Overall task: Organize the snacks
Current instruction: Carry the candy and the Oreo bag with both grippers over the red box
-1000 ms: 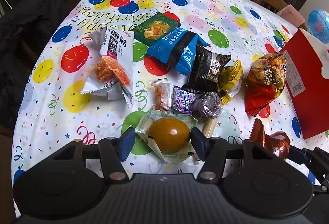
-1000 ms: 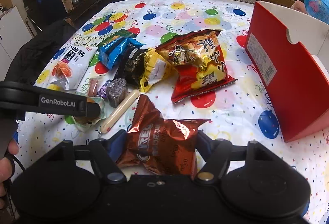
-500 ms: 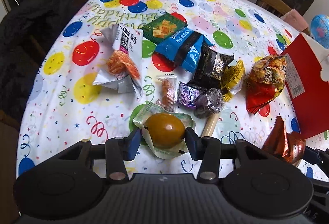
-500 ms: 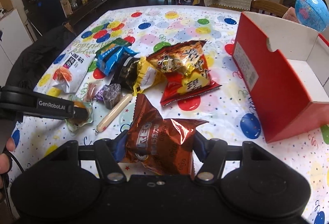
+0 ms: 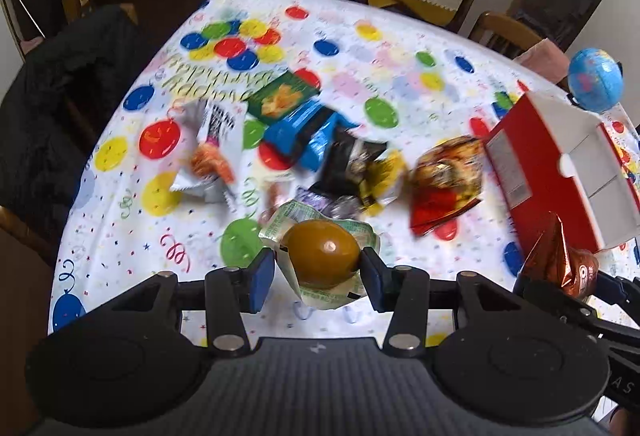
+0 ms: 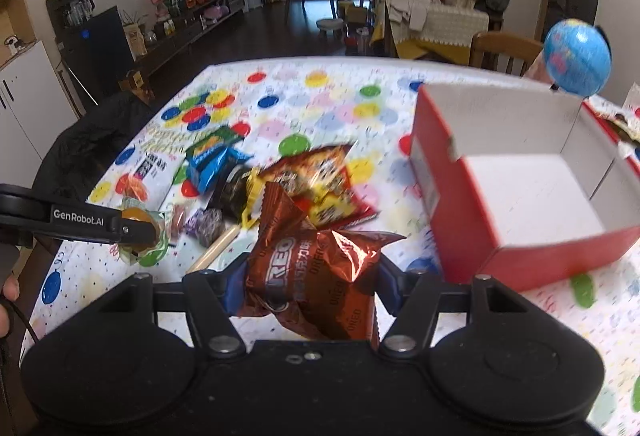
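Both grippers loaded, mid-carry toward the box

- left gripper (image 5: 318,270): fingers closed partway around the brown egg-shaped snack (image 5: 323,253) in its clear green-printed wrapper. Right finger touching the snack, left finger looks to have a small gap at the wrapper edge, so the grip reads loose. Appears lifted off the worktop (image 5: 120,244), over the near edge
- right gripper (image 6: 310,282): fingers clamped on the copper Oreo pack (image 6: 316,268), pack bulging up between them, held clear of the worktop near its near edge
- red box (image 6: 520,188): open top, white interior, looks empty from the right wrist view. Sits toward the right edge of the worktop, just right of the Oreo pack
- rest of the snack pile (image 5: 320,148) lies loose mid-worktop: white noodle-type bag, green packet, blue bag, black/yellow pack, red-orange chip bag (image 6: 320,180), small purple pieces, a sausage stick. Frames are motion-blurred, labels not readable
- globe (image 6: 578,56) beyond the box at the far right, not part of this

Step in hand, my read: transport of the first two items to the box, nothing deposited yet

Next move: right goes first, it's nearest. Bring the Oreo pack over the near wall of the box, then open the fingers inside. Left follows with the egg snack; keep it level, a round item in a slack wrapper could slip. Stagger the two so the grippers don't collide over the opening
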`<state>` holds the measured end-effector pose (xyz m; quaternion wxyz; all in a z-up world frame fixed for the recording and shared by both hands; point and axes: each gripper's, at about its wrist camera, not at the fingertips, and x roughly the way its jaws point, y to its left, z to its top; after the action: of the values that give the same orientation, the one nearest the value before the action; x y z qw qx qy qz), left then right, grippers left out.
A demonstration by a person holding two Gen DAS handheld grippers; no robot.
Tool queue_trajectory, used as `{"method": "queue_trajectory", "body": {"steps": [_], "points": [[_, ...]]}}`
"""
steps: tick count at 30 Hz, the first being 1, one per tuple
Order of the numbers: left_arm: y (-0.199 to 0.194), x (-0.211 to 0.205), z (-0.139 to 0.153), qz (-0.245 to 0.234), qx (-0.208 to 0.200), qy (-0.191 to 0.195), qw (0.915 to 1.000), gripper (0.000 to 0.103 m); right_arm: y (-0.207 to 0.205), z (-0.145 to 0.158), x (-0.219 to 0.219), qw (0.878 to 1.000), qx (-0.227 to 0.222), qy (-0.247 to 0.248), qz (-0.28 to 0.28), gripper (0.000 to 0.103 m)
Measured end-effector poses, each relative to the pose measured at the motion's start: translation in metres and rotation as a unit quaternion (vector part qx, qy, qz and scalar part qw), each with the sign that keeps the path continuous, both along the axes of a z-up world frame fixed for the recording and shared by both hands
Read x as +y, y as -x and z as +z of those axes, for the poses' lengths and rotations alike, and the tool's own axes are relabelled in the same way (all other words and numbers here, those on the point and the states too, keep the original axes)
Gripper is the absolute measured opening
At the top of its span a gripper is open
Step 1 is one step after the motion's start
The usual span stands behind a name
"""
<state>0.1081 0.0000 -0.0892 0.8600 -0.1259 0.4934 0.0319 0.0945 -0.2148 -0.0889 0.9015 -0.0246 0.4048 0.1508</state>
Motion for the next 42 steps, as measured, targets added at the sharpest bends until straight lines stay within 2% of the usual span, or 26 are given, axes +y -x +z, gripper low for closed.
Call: {"method": "queue_trajectory", "body": {"steps": [11, 21, 31, 35, 42], "points": [[-0.013, -0.064, 0.035, -0.041, -0.035, -0.006, 0.9986, 0.046, -0.014, 0.035, -0.056, 0.999, -0.03, 0.004, -0.013, 0.062], [-0.046, -0.152, 0.056, -0.098, -0.066, -0.027, 0.9926, 0.046, -0.04, 0.047, -0.125, 0.998, -0.047, 0.012, -0.039, 0.062], [-0.09, -0.232, 0.054, -0.147, -0.072, -0.039, 0.9858, 0.046, -0.074, 0.041, -0.19, 0.997, -0.05, 0.026, -0.058, 0.062], [-0.105, -0.262, 0.053, -0.173, -0.079, -0.05, 0.9806, 0.046, -0.089, 0.034, -0.21, 0.997, -0.048, 0.034, -0.058, 0.062], [-0.136, -0.298, 0.029, -0.195, -0.061, -0.064, 0.9768, 0.047, -0.117, 0.011, -0.232, 0.998, -0.015, 0.035, -0.059, 0.062]]}}
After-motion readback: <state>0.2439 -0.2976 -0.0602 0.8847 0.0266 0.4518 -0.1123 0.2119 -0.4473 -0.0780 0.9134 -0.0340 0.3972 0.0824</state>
